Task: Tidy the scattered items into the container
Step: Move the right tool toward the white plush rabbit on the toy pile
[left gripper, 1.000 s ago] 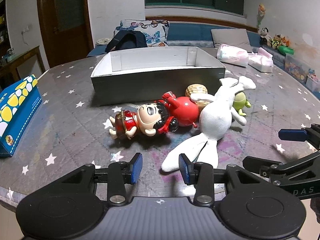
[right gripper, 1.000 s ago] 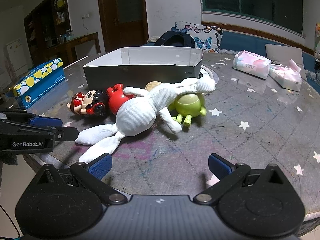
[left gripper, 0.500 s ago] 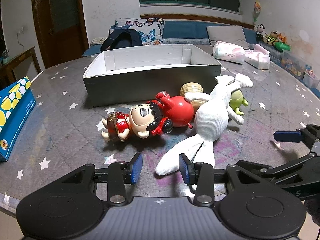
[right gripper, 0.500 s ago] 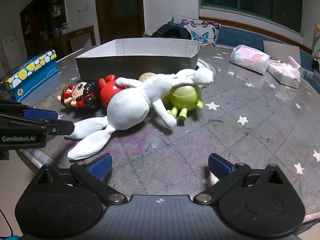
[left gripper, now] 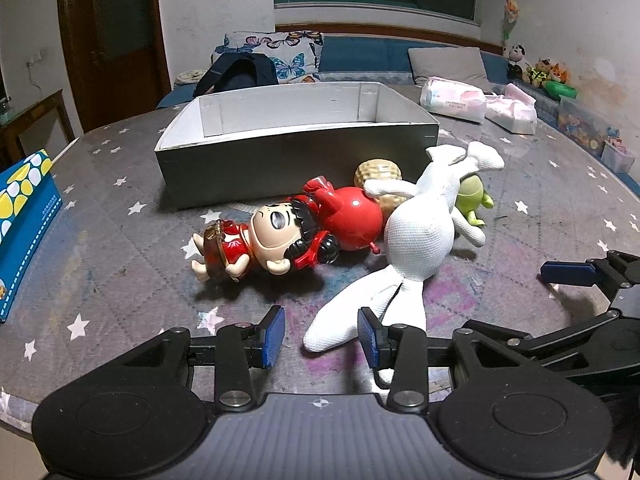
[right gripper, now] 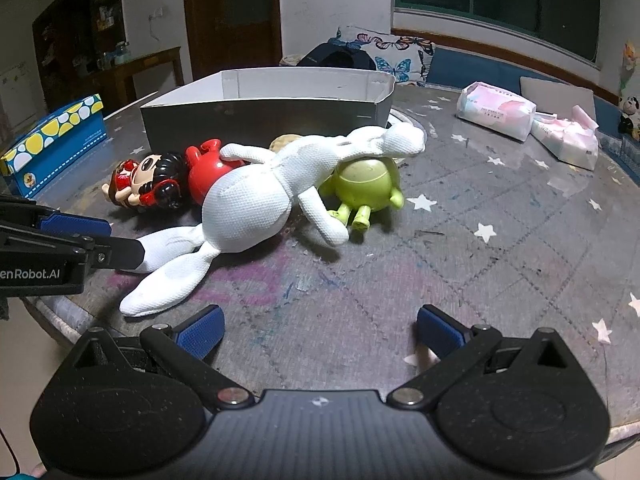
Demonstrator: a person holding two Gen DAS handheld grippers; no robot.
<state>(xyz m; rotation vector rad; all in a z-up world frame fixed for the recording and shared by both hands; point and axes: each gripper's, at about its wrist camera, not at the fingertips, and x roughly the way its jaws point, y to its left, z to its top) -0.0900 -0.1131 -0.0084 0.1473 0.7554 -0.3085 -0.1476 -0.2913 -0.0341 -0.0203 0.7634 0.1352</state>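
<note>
My left tool [left gripper: 321, 337] is parted and empty, astride the rabbit's [left gripper: 420, 236] near leg at the table [left gripper: 120, 264] edge. My right tool [right gripper: 319, 330] gapes wide, empty. The rabbit is soft and light, I judge; it will sag, so I should pinch the torso. It drapes over the green toy [right gripper: 366, 182], beside the doll [left gripper: 264, 240]. The box [left gripper: 296, 160] stands just behind, open-topped; room to the right is clear.
</note>
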